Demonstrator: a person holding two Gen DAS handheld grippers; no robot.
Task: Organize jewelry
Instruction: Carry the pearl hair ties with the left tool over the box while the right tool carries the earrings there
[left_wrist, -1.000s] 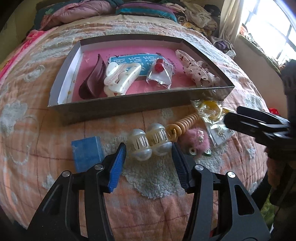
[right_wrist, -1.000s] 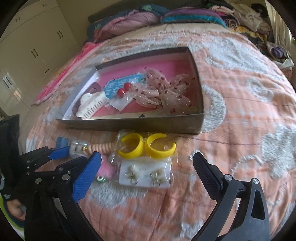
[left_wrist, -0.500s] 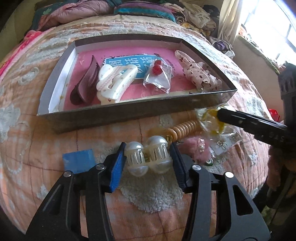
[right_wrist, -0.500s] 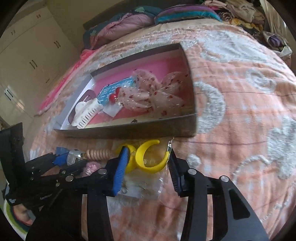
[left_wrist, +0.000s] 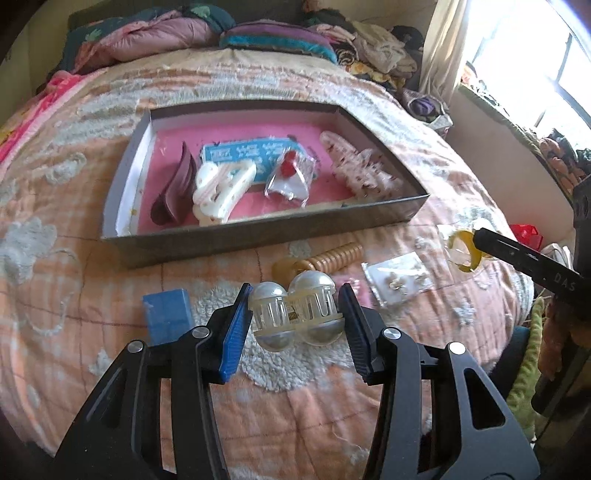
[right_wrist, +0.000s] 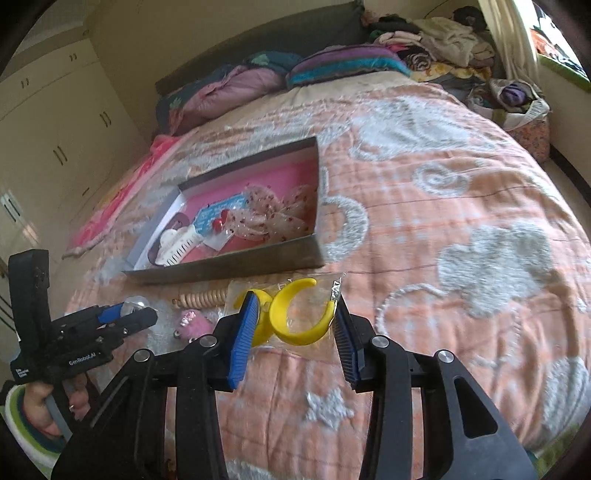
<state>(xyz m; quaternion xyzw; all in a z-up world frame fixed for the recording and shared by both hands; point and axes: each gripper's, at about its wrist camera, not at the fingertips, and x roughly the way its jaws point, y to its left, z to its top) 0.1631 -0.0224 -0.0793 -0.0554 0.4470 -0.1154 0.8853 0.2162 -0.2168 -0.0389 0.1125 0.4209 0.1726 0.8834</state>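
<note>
Left gripper (left_wrist: 295, 317) clamped on pearl clip (left_wrist: 295, 314); pads pressing both domed ends, clip's long axis running straight across the jaws; clip off the bed (left_wrist: 92, 295), just above the white fleece patch; right gripper (right_wrist: 295, 325) with jaws closing on yellow hoops (right_wrist: 295, 317) in a clear bag, blue pad touching the left hoop, other pad at the right hoop's tip; bag's far end near or on the bed just short of the box (right_wrist: 229, 269), cannot tell if lifted clear.

Box (left_wrist: 258, 236) straight ahead of both grippers, long side facing them, near wall between the held things and the pink floor; already inside: white claw clip (left_wrist: 221, 192), dark clip (left_wrist: 173, 192), red studs bag (left_wrist: 290, 177), lace bow (left_wrist: 362, 173), blue card (left_wrist: 255, 155); on the bed outside: spiral tie (left_wrist: 332, 256), earring card (left_wrist: 399, 280), blue block (left_wrist: 168, 317), pink pompom (right_wrist: 192, 323).

Key relation: free floor at front centre, beyond the near wall, between claw clip and bow; left gripper nearer that gap, right gripper lined up with the bow corner; likely next: lift over the wall, then drop; risk: bag snagging on the wall edge, clip landing on the claw clip.
</note>
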